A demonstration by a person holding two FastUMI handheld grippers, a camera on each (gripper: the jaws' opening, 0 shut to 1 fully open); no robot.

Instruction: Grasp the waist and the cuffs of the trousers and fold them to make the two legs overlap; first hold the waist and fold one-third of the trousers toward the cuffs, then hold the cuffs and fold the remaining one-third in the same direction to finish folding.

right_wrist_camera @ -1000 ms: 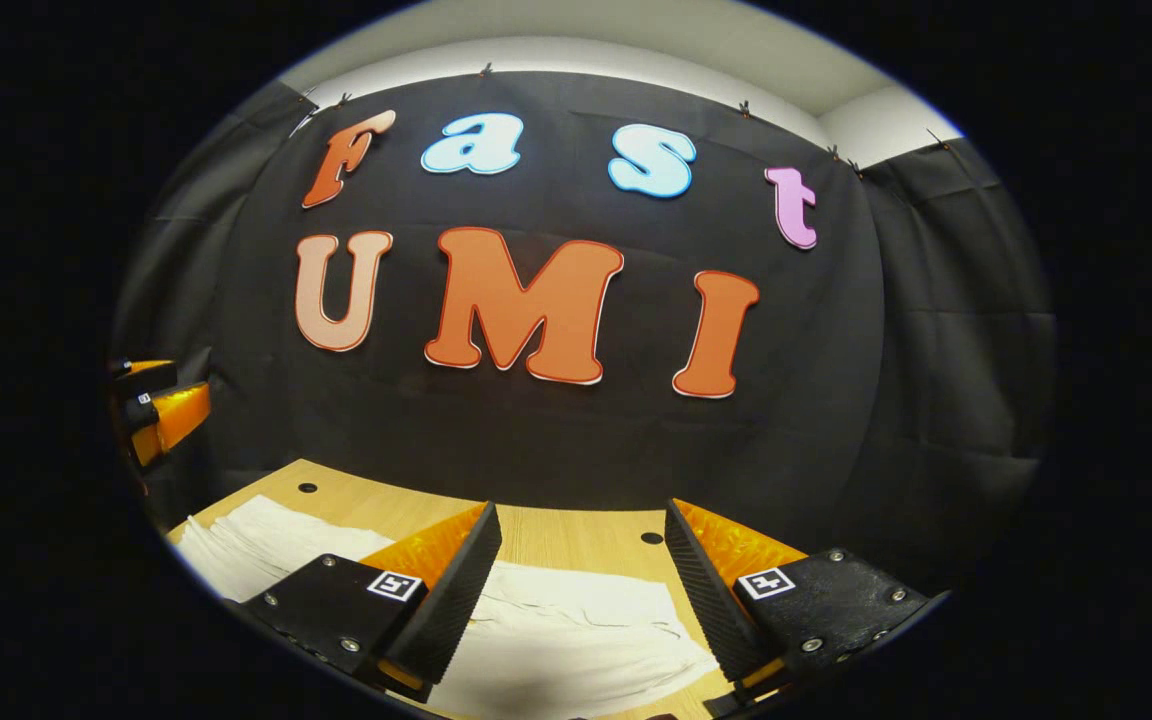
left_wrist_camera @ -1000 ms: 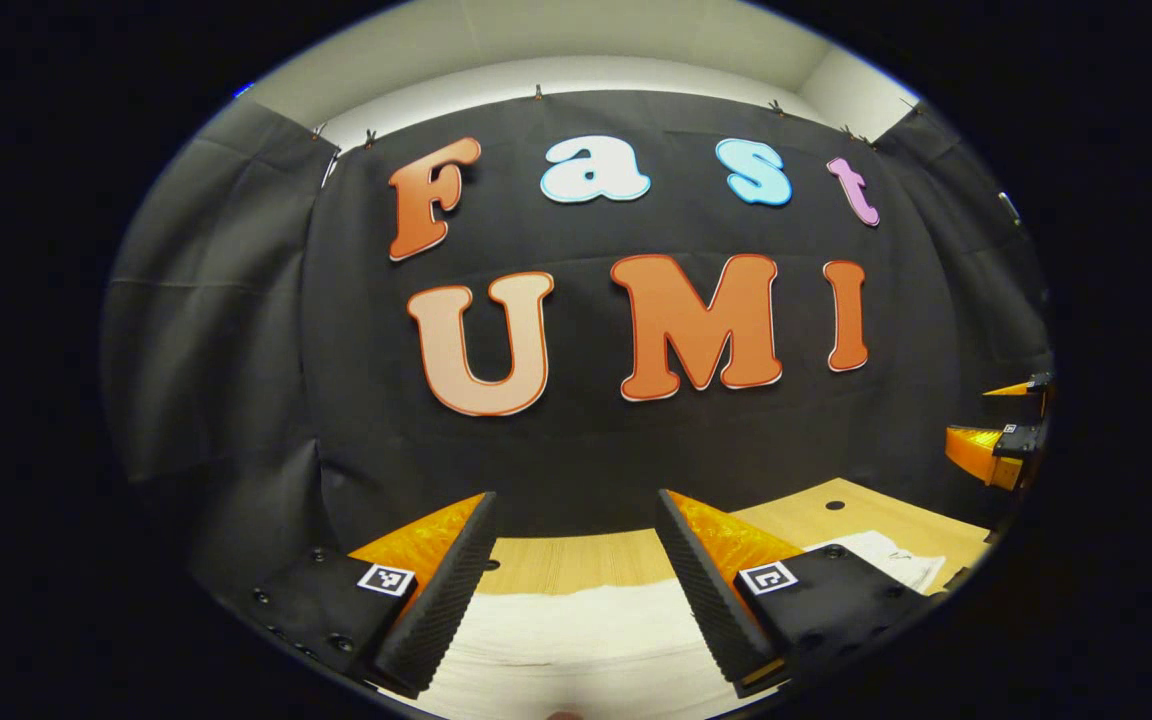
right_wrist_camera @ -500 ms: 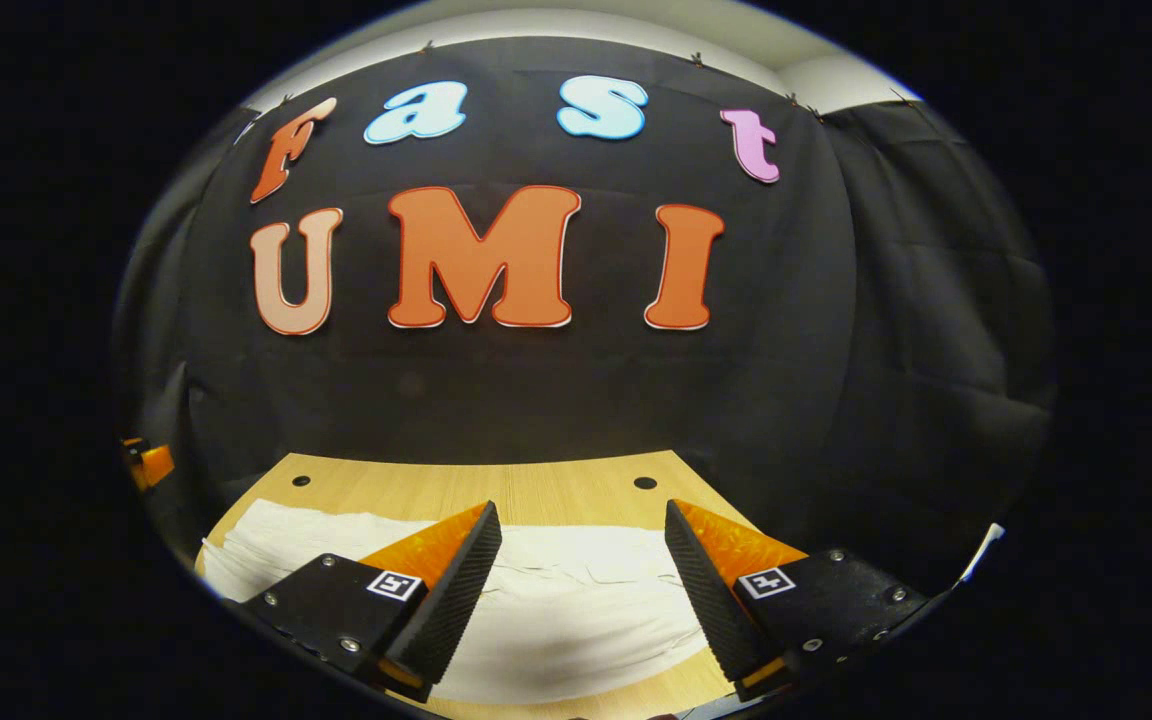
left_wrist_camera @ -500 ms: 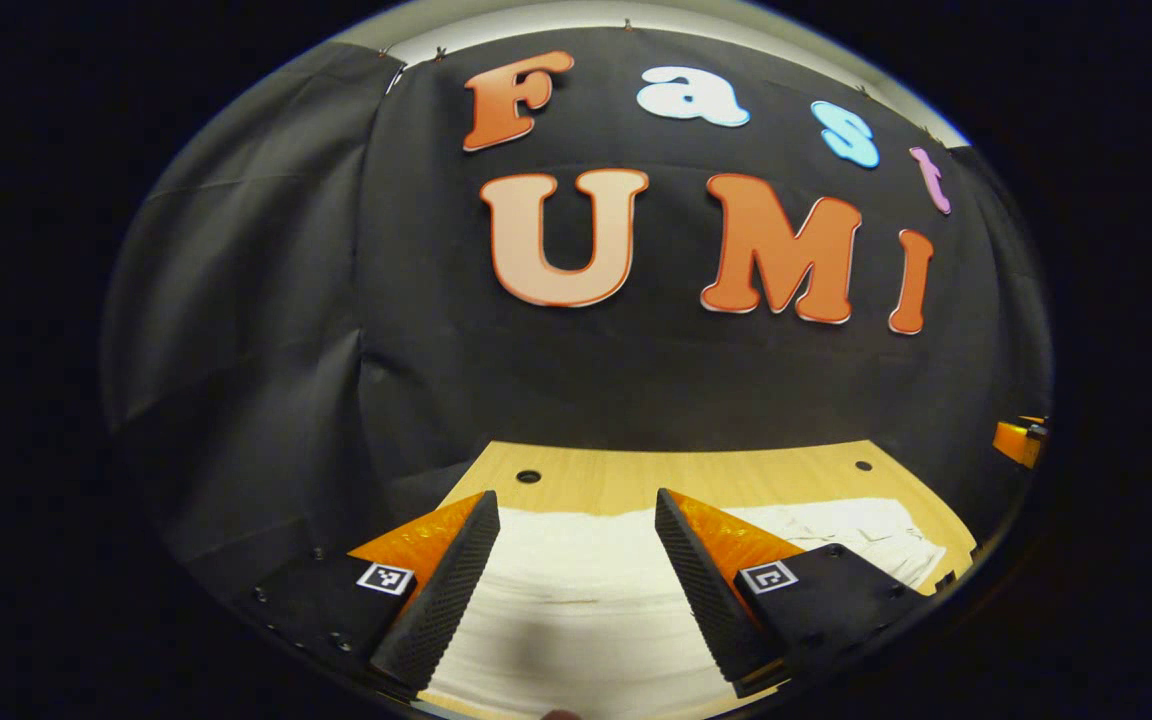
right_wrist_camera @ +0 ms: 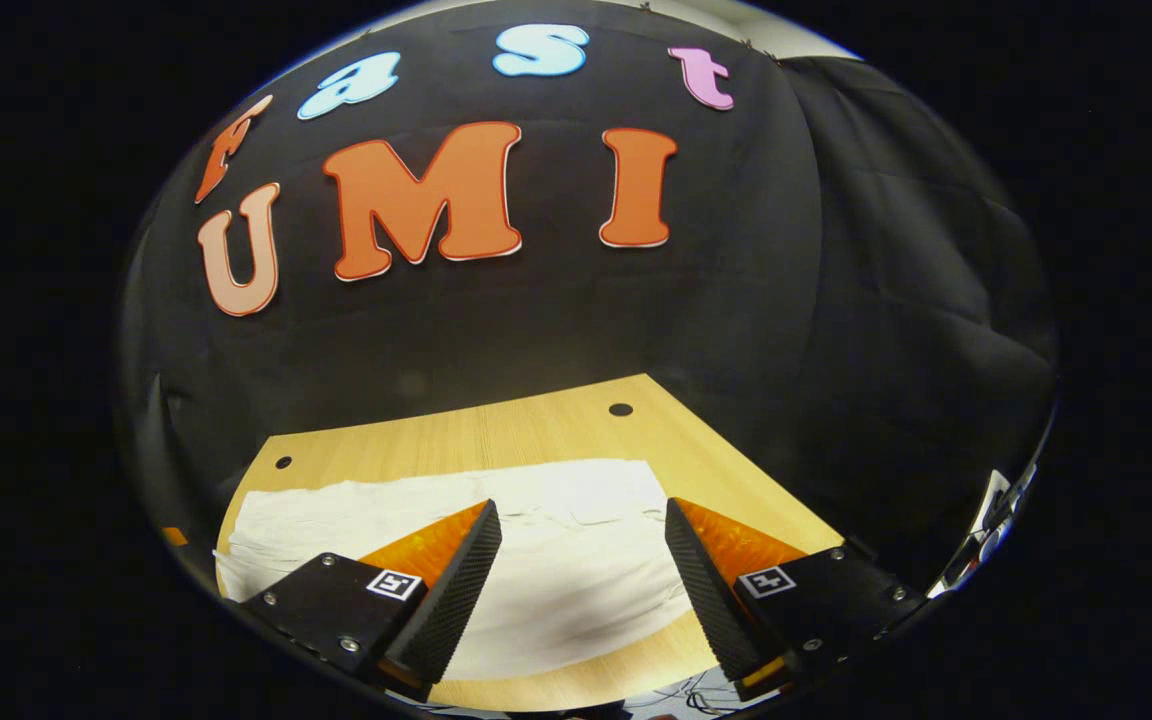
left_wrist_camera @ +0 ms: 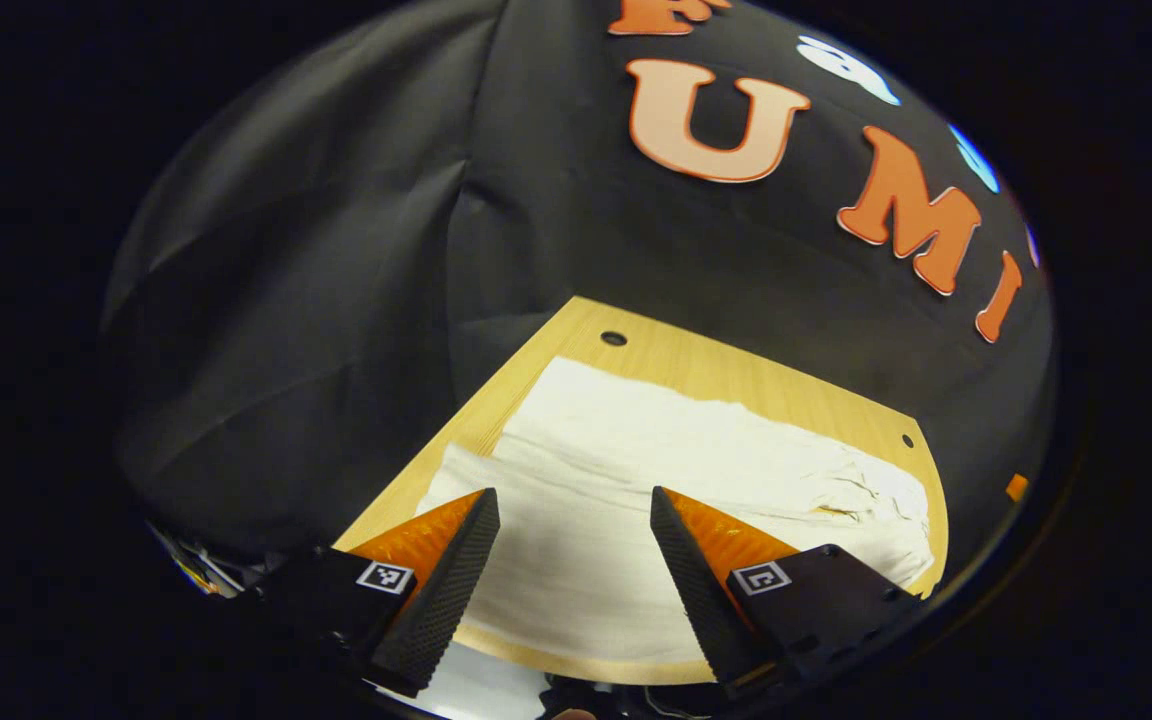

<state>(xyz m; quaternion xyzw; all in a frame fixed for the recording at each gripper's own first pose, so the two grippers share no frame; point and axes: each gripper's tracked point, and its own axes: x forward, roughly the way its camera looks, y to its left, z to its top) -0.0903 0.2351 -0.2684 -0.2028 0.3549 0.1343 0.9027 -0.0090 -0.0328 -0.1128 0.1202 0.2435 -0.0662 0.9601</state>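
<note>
White trousers (left_wrist_camera: 636,470) now lie in fuller view on the wooden table (left_wrist_camera: 696,362) — both cameras have tipped downward. Left gripper (left_wrist_camera: 571,560) and right gripper (right_wrist_camera: 581,570) hover wide open, holding nothing — likely lining up the first grasp.

trousers (left_wrist_camera: 676,470): white, plain, with faint grey creases, across the lower middle of the frame
table (left_wrist_camera: 736,375): light wood with fine straight grain and small dark round holes near its corners
booth wall (right_wrist_camera: 886,300): black cloth, upper part of the frame
</note>
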